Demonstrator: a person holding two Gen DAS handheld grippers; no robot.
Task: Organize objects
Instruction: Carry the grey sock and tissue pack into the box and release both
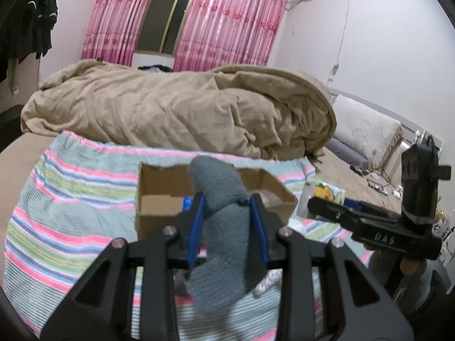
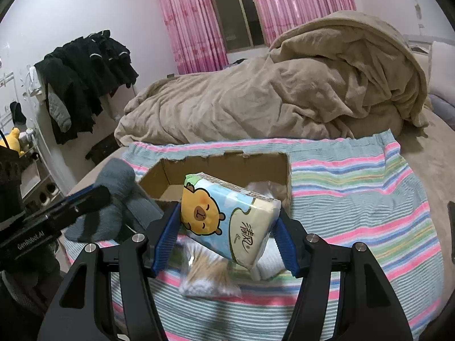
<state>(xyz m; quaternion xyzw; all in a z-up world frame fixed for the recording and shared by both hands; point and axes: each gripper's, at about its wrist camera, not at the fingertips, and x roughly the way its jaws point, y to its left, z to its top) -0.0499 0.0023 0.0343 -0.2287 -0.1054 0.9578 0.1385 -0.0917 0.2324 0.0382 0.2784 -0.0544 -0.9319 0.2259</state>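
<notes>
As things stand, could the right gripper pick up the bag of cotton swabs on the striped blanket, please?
Probably not yet. The right gripper is shut on the tissue pack, which fills its jaws and hangs right above the bag of cotton swabs. It would likely have to put the pack down first.
</notes>
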